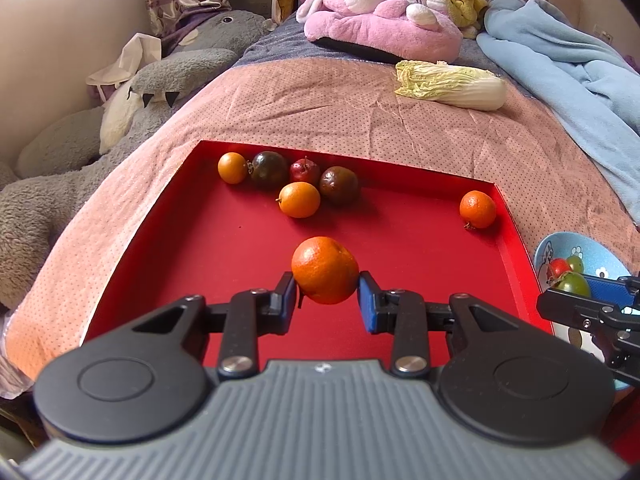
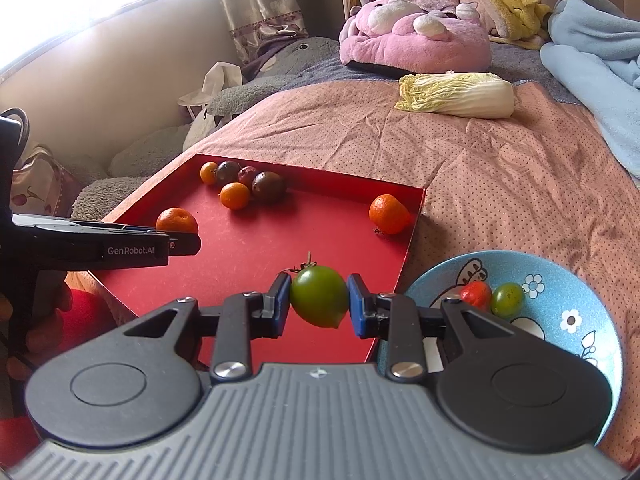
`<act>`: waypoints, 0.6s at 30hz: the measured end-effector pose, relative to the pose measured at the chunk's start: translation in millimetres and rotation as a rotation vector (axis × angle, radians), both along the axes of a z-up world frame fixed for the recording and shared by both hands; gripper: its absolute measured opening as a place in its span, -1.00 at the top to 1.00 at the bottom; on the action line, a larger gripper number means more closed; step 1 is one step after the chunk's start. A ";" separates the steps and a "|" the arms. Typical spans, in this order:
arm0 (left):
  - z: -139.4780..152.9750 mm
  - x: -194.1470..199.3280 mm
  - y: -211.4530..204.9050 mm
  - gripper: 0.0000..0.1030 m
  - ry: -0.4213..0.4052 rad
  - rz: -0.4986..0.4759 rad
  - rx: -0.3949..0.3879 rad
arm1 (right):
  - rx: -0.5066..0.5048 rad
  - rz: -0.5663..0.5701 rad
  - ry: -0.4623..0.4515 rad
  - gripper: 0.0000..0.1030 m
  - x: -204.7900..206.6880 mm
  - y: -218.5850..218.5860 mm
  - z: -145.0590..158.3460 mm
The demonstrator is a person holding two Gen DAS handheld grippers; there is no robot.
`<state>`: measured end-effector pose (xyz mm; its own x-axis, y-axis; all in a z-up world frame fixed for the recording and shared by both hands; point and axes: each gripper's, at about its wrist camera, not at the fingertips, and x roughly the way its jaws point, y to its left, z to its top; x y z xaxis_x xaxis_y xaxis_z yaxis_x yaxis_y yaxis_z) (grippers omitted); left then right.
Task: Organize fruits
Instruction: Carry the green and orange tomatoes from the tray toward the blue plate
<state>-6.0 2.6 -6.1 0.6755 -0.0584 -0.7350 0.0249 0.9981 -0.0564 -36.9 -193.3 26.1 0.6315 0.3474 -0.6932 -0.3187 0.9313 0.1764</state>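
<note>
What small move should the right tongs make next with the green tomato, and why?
Probably carry it right, over the blue bowl, and release. The right tongs grip the green tomato above the red tray, and the bowl already holds a red tomato and a green one.

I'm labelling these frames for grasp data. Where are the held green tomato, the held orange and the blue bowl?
green tomato (image 2: pixel 319 296), right wrist view, middle of its skin between the pads.
orange (image 1: pixel 325 270), left wrist view, centre of its peel.
blue bowl (image 2: pixel 560 280), right wrist view, bare inner wall.
</note>
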 end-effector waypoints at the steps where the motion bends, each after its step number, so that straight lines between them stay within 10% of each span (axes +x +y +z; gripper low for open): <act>1: 0.7 -0.3 -1.3 0.29 -0.001 -0.003 0.001 | 0.002 -0.003 -0.002 0.31 -0.6 -1.5 1.0; 18: 16.2 -4.1 -46.1 0.29 -0.028 -0.093 0.013 | 0.022 -0.128 -0.017 0.31 -22.9 -58.3 5.9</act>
